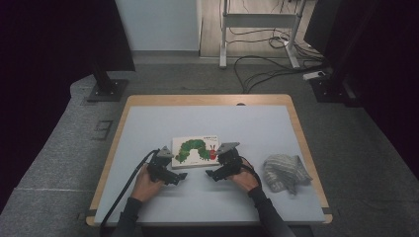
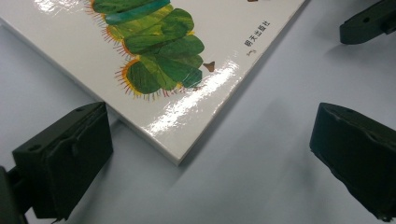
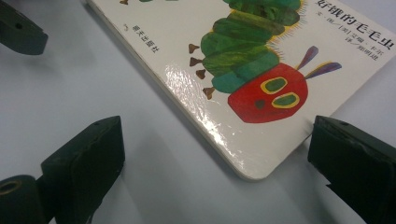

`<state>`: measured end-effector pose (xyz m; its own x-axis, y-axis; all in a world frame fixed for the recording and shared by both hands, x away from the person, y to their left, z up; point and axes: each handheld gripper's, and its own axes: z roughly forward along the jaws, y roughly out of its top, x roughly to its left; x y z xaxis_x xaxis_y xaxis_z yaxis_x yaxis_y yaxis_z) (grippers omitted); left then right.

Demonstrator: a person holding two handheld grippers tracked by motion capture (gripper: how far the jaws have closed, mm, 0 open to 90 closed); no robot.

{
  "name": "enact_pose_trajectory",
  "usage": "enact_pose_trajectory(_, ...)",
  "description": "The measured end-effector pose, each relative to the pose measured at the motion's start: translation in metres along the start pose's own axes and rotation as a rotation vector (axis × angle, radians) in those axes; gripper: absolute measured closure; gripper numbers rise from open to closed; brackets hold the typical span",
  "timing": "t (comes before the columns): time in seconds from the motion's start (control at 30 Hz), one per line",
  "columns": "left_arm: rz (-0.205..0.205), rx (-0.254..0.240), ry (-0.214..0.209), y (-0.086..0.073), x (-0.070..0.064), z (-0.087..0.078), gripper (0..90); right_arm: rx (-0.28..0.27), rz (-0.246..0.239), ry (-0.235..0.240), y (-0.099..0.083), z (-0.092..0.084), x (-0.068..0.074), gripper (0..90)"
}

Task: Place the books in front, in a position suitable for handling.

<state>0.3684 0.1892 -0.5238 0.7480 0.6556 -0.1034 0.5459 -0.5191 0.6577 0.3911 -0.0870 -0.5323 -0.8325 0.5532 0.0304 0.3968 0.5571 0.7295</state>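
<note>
A white board book (image 1: 196, 151) with a green caterpillar and a red head on its cover lies flat and closed in the middle of the table. My left gripper (image 1: 179, 176) stands open at the book's near left corner; in the left gripper view that corner of the book (image 2: 187, 46) lies between the spread jaws of my left gripper (image 2: 210, 163). My right gripper (image 1: 213, 174) stands open at the near right corner; in the right gripper view the rounded corner of the book (image 3: 243, 60) sits between the jaws of my right gripper (image 3: 219, 172). Neither gripper holds anything.
A crumpled grey striped cloth (image 1: 285, 171) lies at the right of the table (image 1: 148, 106), which has a pale blue top and a wooden rim. Black stands, a desk frame and cables are on the floor beyond.
</note>
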Motion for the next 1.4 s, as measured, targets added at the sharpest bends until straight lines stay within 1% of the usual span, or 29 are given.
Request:
enact_pose_trajectory(0.07,0.005,0.002,0.004,0.000,-0.003,0.000,0.0,-0.003,0.007,0.006,-0.002,-0.002,0.001,3.6)
enact_pose_trajectory(0.17,0.004,0.003,0.005,-0.001,-0.007,0.000,0.0,-0.004,0.003,0.013,-0.005,-0.005,0.002,3.6)
enact_pose_trajectory(0.23,-0.001,0.002,-0.002,-0.002,-0.010,-0.001,0.0,-0.004,0.008,0.014,-0.007,-0.007,0.004,3.6)
enact_pose_trajectory(0.43,0.010,0.005,-0.010,-0.007,-0.021,-0.003,0.0,-0.004,0.002,0.006,-0.013,-0.013,0.008,3.2)
enact_pose_trajectory(0.53,0.009,0.006,-0.023,-0.009,-0.027,-0.005,0.0,-0.004,-0.001,0.004,-0.016,-0.016,0.011,3.1)
enact_pose_trajectory(0.67,0.016,0.007,-0.030,-0.012,-0.035,-0.007,0.0,0.001,0.004,0.008,-0.020,-0.021,0.016,2.4)
enact_pose_trajectory(0.73,0.018,0.012,-0.037,-0.014,-0.040,-0.008,0.0,0.005,-0.001,0.008,-0.022,-0.023,0.018,2.2)
enact_pose_trajectory(0.93,0.045,0.037,-0.057,-0.019,-0.056,-0.012,0.0,0.010,-0.005,0.008,-0.030,-0.031,0.024,1.7)
enact_pose_trajectory(1.0,0.048,0.032,-0.063,-0.021,-0.063,-0.013,0.0,0.013,-0.006,0.006,-0.032,-0.035,0.026,1.7)
enact_pose_trajectory(1.07,0.066,0.024,-0.059,-0.025,-0.069,-0.013,0.0,0.013,-0.002,0.011,-0.036,-0.038,0.028,1.8)
enact_pose_trajectory(1.13,0.073,0.019,-0.054,-0.026,-0.071,-0.013,0.0,0.001,0.009,0.015,-0.039,-0.041,0.030,2.0)
enact_pose_trajectory(1.17,0.074,0.021,-0.060,-0.026,-0.070,-0.013,0.0,-0.008,0.019,0.016,-0.041,-0.042,0.030,2.1)
enact_pose_trajectory(1.23,0.065,0.029,-0.095,-0.024,-0.065,-0.015,0.0,-0.015,0.020,0.006,-0.042,-0.042,0.032,2.4)
enact_pose_trajectory(1.27,0.067,0.037,-0.121,-0.023,-0.062,-0.017,0.0,-0.013,0.020,0.003,-0.042,-0.042,0.032,2.2)
enact_pose_trajectory(1.3,0.068,0.034,-0.131,-0.022,-0.060,-0.018,0.0,-0.014,0.018,0.007,-0.042,-0.043,0.033,2.5)
enact_pose_trajectory(1.33,0.071,0.022,-0.120,-0.021,-0.057,-0.021,0.0,-0.013,0.021,0.007,-0.042,-0.043,0.033,3.0)
enact_pose_trajectory(1.4,0.082,0.012,-0.080,-0.020,-0.052,-0.024,0.0,-0.011,0.032,0.007,-0.042,-0.044,0.032,5.4)
